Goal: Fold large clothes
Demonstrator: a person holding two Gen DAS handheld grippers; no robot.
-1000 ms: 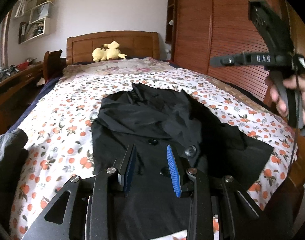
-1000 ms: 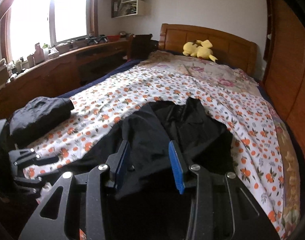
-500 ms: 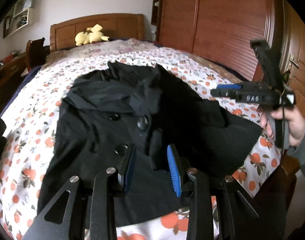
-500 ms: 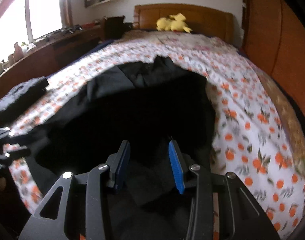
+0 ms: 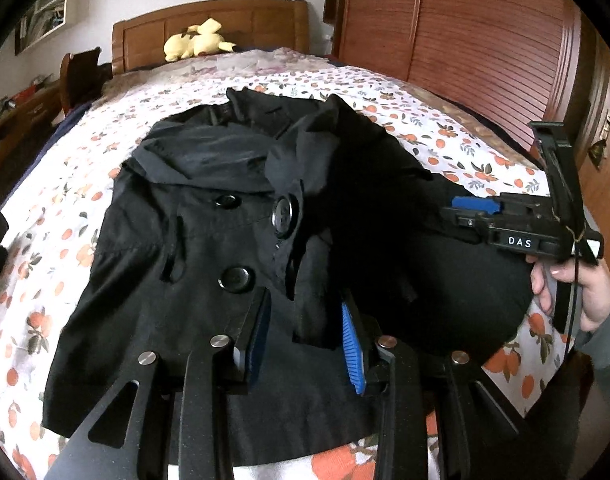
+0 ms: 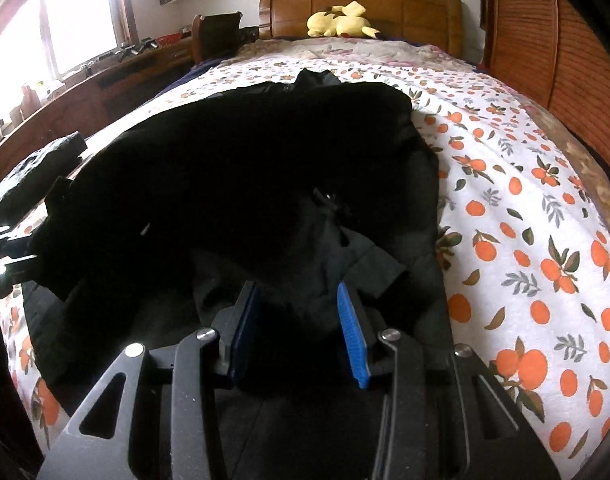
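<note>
A black buttoned coat (image 5: 209, 248) lies spread on the orange-print bedsheet (image 5: 457, 140), collar toward the headboard. My left gripper (image 5: 305, 332) is open just above the coat's front near the hem, with a loose flap between its blue pads. My right gripper (image 6: 299, 328) is open, low over the coat's (image 6: 245, 184) right side; it also shows in the left wrist view (image 5: 477, 208) at the coat's right edge. Neither holds cloth.
A yellow plush toy (image 5: 197, 42) lies by the wooden headboard. A wooden wardrobe (image 5: 465, 48) stands right of the bed. A desk under the window (image 6: 117, 68) runs along the left. Another dark garment (image 6: 37, 168) lies at the bed's left edge.
Both grippers have come down and forward toward the coat, which now fills more of each view. The right gripper has dropped from high to the coat's right edge. Both stay open.
</note>
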